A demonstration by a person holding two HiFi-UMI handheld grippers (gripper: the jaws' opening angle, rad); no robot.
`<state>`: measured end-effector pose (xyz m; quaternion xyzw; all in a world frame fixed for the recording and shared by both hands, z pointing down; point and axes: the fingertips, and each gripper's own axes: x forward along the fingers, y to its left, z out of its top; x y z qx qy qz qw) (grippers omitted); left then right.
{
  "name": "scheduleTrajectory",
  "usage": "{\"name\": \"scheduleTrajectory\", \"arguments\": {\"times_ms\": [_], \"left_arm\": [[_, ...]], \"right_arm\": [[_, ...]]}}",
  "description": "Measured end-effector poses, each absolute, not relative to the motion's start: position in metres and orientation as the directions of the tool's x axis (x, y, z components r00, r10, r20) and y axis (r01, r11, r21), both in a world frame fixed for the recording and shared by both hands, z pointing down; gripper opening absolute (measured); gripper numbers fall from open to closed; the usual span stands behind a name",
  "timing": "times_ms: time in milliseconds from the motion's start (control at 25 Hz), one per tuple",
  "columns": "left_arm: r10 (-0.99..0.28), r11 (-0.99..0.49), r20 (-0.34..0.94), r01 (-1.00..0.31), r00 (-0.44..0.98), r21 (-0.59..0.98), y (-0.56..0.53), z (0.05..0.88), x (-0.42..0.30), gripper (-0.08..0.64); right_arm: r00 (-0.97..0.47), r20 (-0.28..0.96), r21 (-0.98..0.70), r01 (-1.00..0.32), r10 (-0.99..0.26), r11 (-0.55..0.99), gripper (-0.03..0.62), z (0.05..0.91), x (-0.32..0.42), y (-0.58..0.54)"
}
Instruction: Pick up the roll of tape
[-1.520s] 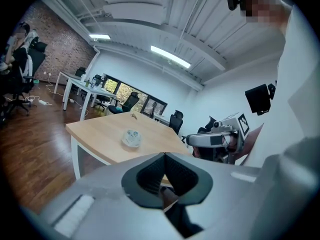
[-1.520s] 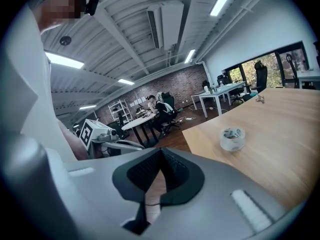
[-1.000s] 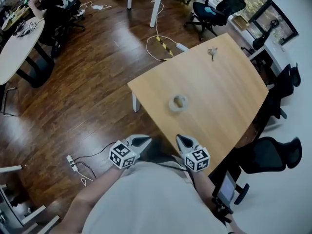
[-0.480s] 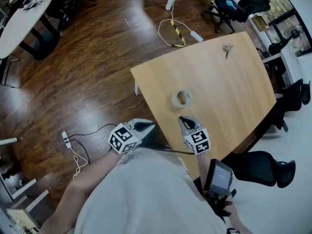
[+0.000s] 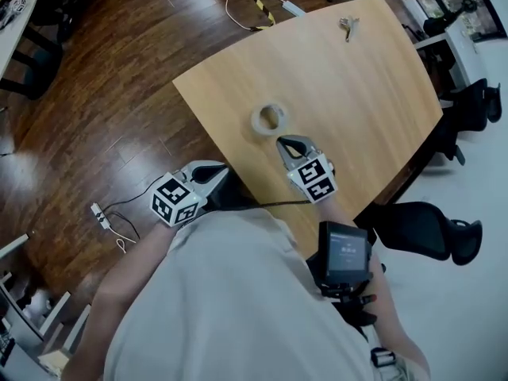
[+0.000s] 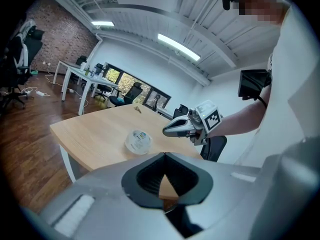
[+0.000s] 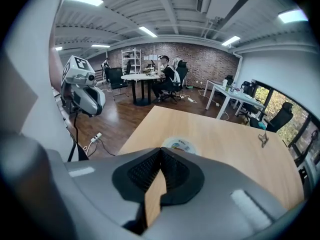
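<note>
Right tongs (image 5: 284,143): shut tight, empty, tips over the bench (image 5: 373,101), just short of the roll of tape (image 5: 269,119)
Left tongs (image 5: 216,173): shut tight, empty, off the bench's near corner, above the wooden floor (image 5: 119,94)
Roll of tape: flat on the bench near its left edge, hole upward, axis upright
Keys (image 5: 347,26): far end of the bench
Black chair (image 5: 429,232): beside the bench's right edge

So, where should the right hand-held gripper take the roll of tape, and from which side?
Take the roll of tape by its near wall, one jaw in the hole and one outside, from above. It lies flat on the table, hole upward, just ahead of the right hand-held gripper, whose shut jaws must open first.
</note>
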<state>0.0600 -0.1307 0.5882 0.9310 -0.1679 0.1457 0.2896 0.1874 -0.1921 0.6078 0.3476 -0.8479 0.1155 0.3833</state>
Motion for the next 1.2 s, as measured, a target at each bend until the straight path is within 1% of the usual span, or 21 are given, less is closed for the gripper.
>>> {"name": "scheduleTrajectory", "arguments": {"times_ms": [160, 320, 680, 880, 1000, 1200], "left_arm": [[-0.220, -0.776, 0.363, -0.388, 0.905, 0.497, -0.132, 0.588, 0.071, 0.006], [-0.217, -0.778, 0.359, -0.383, 0.908, 0.498, -0.132, 0.586, 0.076, 0.006], [-0.248, -0.755, 0.361, -0.412, 0.899, 0.510, -0.127, 0.590, 0.068, 0.006], [-0.297, -0.731, 0.352, -0.449, 0.888, 0.514, -0.127, 0.587, 0.058, 0.006], [-0.335, -0.725, 0.360, -0.482, 0.871, 0.492, -0.131, 0.585, 0.046, 0.006], [-0.382, -0.716, 0.354, -0.516, 0.854, 0.471, -0.129, 0.581, 0.036, 0.006]], "right_arm": [[-0.429, 0.751, 0.130, -0.649, -0.502, 0.750, 0.006, 0.604, 0.214, -0.204], [-0.402, 0.778, 0.143, -0.636, -0.484, 0.758, 0.006, 0.604, 0.233, -0.210], [-0.402, 0.833, 0.109, -0.552, -0.379, 0.826, 0.009, 0.629, 0.215, -0.210], [-0.379, 0.873, 0.094, -0.487, -0.307, 0.868, 0.048, 0.648, 0.207, -0.214], [-0.374, 0.887, 0.086, -0.443, -0.272, 0.892, 0.090, 0.652, 0.197, -0.220], [-0.330, 0.916, 0.084, -0.402, -0.229, 0.912, 0.117, 0.664, 0.193, -0.227]]}}
